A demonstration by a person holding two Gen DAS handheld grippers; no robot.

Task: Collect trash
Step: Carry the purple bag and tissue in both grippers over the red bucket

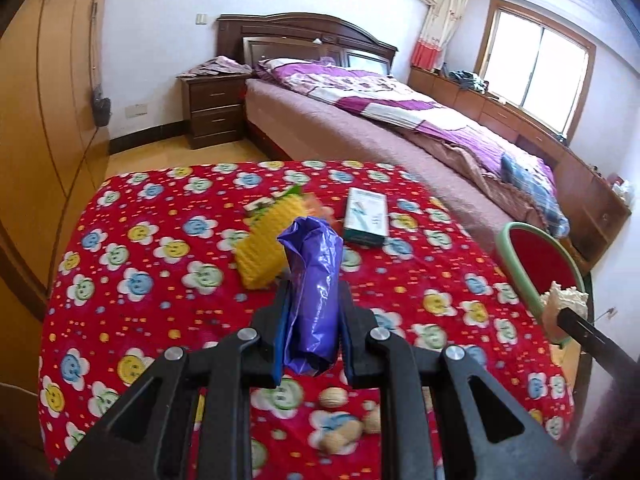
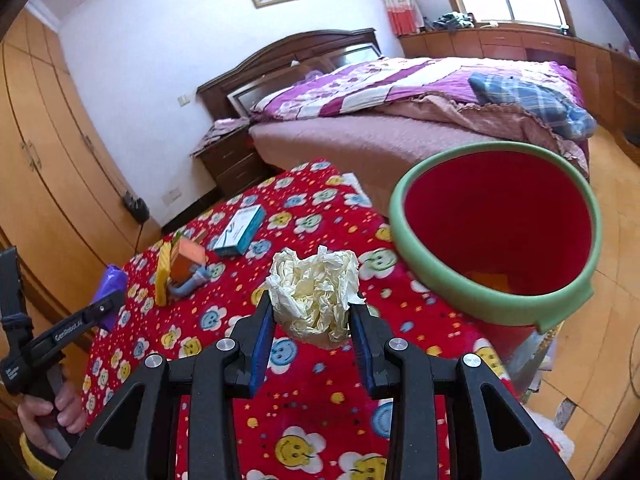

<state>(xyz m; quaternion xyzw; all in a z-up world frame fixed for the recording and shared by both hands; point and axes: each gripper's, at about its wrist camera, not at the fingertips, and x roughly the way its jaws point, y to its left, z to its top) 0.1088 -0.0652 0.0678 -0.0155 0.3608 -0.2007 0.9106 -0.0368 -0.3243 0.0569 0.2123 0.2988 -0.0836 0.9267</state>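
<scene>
Trash is in both claws, above a table (image 2: 224,320) draped in fuzzy red cloth printed with smiley flowers. Left gripper (image 1: 314,300) is clamped on a glossy purple plastic wrapper (image 1: 316,280), rolled into a crinkled upright tube. Right gripper (image 2: 314,308) is clamped on a cream paper wad (image 2: 316,292), crumpled into a rough ball, near a red bin (image 2: 500,224) with a smooth green rim beside the table.
</scene>
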